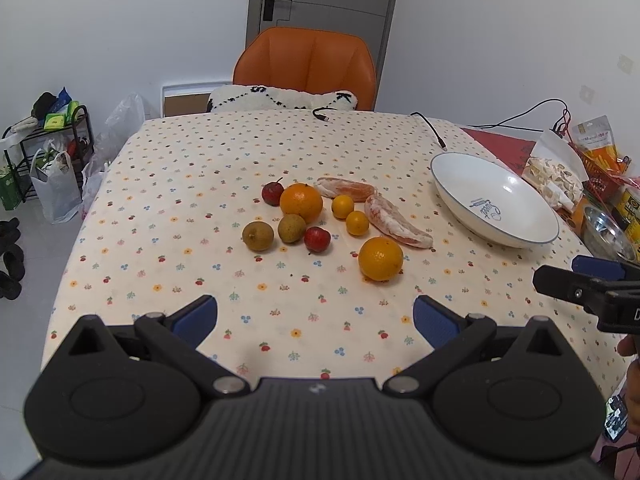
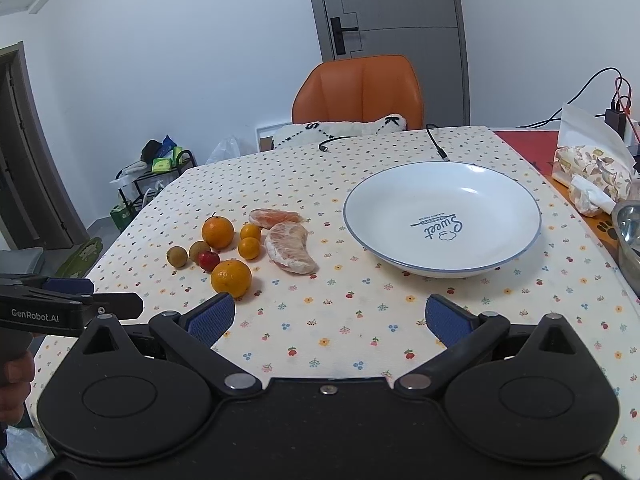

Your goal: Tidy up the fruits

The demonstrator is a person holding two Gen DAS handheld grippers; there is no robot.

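A cluster of fruit lies on the floral tablecloth: two oranges [image 1: 380,259] [image 1: 301,204], two small kumquats [image 1: 357,223], two red fruits [image 1: 317,239], two brown fruits [image 1: 258,235] and two peeled pomelo segments [image 1: 396,223]. An empty white plate [image 1: 464,168] stands to their right. My left gripper [image 1: 315,318] is open and empty near the front edge. My right gripper [image 2: 330,318] is open and empty, in front of the plate [image 2: 360,216]; the near orange [image 2: 231,278] sits by its left finger.
An orange chair [image 1: 306,66] stands behind the table. Black cables [image 1: 430,124] lie at the far edge. Snack bags [image 1: 554,176] and a steel bowl [image 1: 608,236] crowd the right side. A rack with bags [image 1: 44,148] stands on the floor at left.
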